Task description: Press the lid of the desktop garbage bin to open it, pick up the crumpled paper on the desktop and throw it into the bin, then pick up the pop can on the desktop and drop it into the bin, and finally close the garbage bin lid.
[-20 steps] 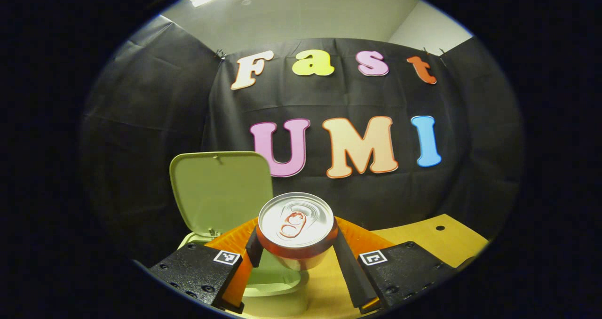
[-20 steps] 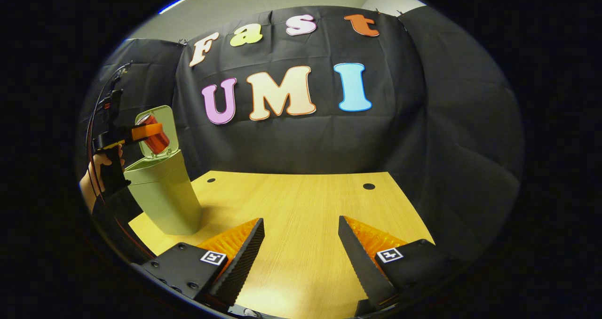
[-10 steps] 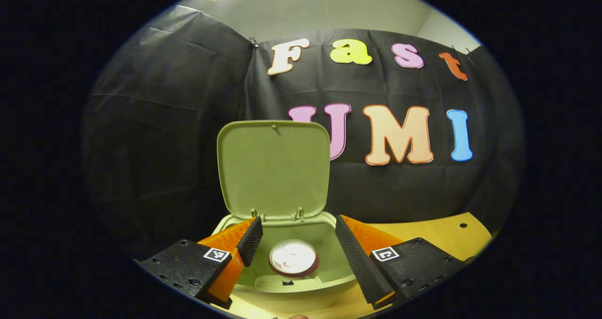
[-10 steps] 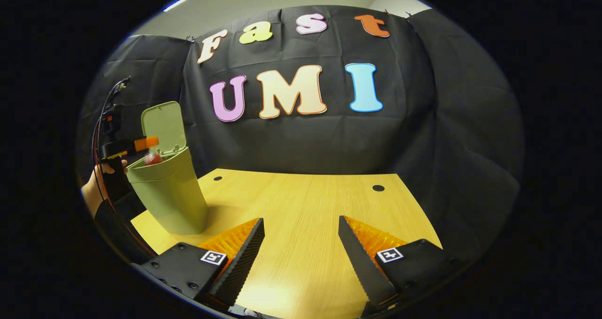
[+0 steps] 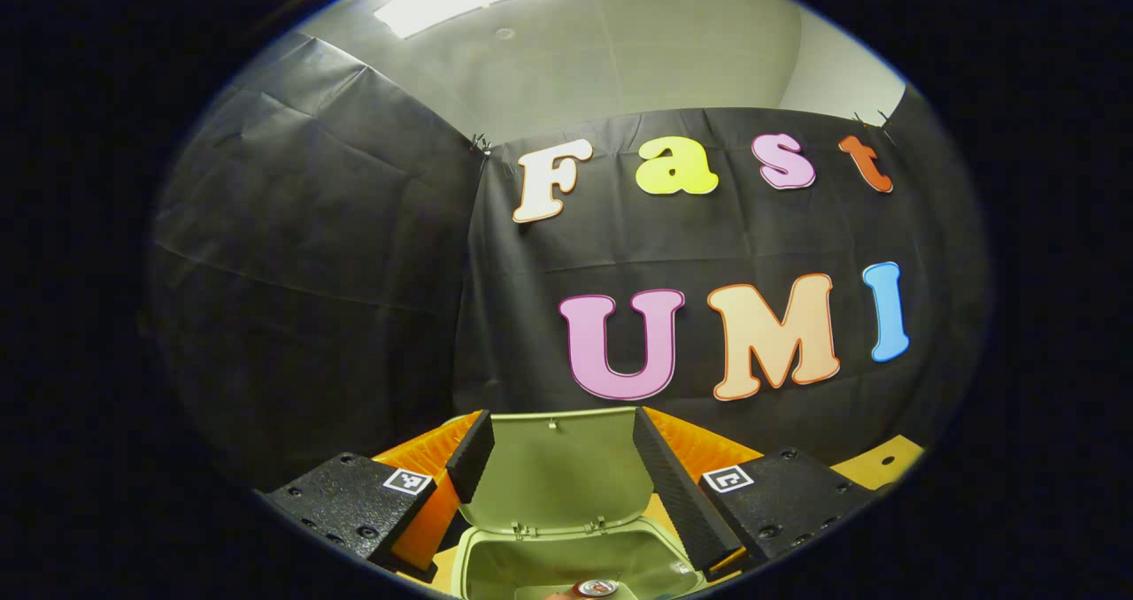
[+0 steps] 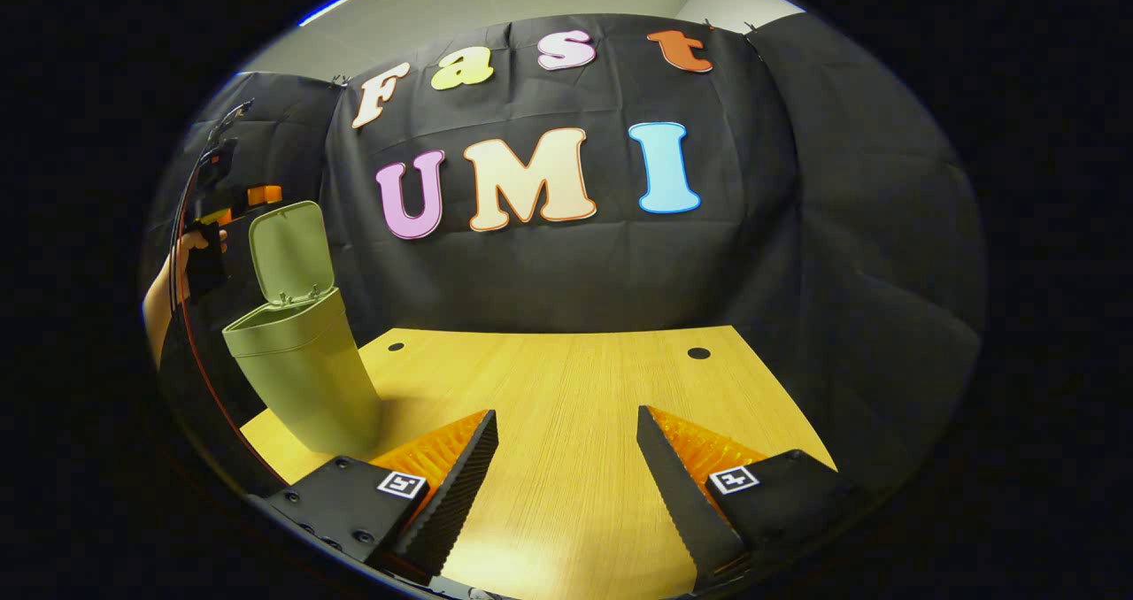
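The can [image 5: 595, 588] now lies inside the bin [image 5: 566, 565]; a second ago the left gripper [image 5: 555, 458] held it above the opening. That gripper has since risen, its fingers spread wide and empty, framing the upright lid [image 5: 562, 472]. The right gripper [image 6: 566, 467] hangs open over the bare tabletop [image 6: 566, 379], holding nothing. Judging by this, only closing the lid remains.

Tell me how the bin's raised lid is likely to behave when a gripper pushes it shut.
The lid stands upright on two small hinges at the back rim, so it should swing down freely. It looks like thin plastic, probably light and slightly flexible. The bin is tall and narrow at its base, so a hard sideways push might tip it.
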### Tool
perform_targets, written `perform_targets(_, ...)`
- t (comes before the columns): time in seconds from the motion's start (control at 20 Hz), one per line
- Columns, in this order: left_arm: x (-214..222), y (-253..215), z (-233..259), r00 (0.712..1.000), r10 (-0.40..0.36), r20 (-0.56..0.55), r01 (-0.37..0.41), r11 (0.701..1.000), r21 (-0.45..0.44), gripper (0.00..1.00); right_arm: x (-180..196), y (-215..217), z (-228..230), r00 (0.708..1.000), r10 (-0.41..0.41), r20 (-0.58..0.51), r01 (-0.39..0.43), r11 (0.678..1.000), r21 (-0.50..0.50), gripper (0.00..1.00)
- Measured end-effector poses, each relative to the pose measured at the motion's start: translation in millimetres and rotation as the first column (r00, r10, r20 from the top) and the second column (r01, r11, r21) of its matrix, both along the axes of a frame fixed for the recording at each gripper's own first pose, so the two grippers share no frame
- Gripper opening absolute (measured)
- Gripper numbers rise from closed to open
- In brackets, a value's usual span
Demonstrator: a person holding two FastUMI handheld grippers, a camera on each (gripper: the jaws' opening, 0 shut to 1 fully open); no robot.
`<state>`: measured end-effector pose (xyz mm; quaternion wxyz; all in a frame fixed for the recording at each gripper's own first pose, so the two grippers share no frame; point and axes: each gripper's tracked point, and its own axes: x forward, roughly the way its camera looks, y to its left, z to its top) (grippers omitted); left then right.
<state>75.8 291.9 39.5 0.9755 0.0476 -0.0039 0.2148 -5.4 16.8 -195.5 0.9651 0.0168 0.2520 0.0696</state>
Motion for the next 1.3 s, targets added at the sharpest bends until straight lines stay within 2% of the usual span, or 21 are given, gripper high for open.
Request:
perform_targets(0.2,22.6,29.0,9.7,1.000,0.019,-0.016,-0.019,1.000,-0.022,0.94,-2.5,1.2,-6.4,0.999,-0.037,-0.010,0.037,0.999,0.009,1.00)
perform_targets(0.4,47.0,49.0,-1.1,0.997,0.021,-0.081,-0.027,0.997,-0.067,0.95,-5.8,3.9,-9.9,0.998,-0.057,-0.015,0.057,0.998,0.007,1.00)
perform_targets(0.6,65.8,50.2,-16.0,0.984,-0.023,-0.176,0.009,0.997,-0.079,0.95,-5.6,9.5,-11.7,0.998,-0.051,-0.023,0.051,0.999,0.009,1.00)
perform_targets(0.75,72.1,57.5,-26.9,0.980,-0.024,-0.199,0.007,0.996,-0.088,0.95,-1.7,14.3,-12.1,0.999,-0.033,-0.024,0.033,0.999,0.018,1.00)
perform_targets(0.9,66.3,53.8,-34.8,0.979,-0.031,-0.201,0.003,0.990,-0.138,0.97,1.2,15.3,-11.1,1.000,-0.010,-0.022,0.010,1.000,0.014,1.00)
perform_targets(0.95,62.4,52.9,-35.7,0.977,-0.030,-0.212,-0.003,0.988,-0.154,0.95,1.7,15.2,-11.8,1.000,-0.002,-0.023,0.003,1.000,0.016,1.00)
perform_targets(1.3,23.5,23.9,-42.0,0.980,-0.016,-0.198,-0.014,0.988,-0.152,0.94,10.0,15.2,-14.0,0.998,0.059,-0.037,-0.058,0.997,0.042,0.99)
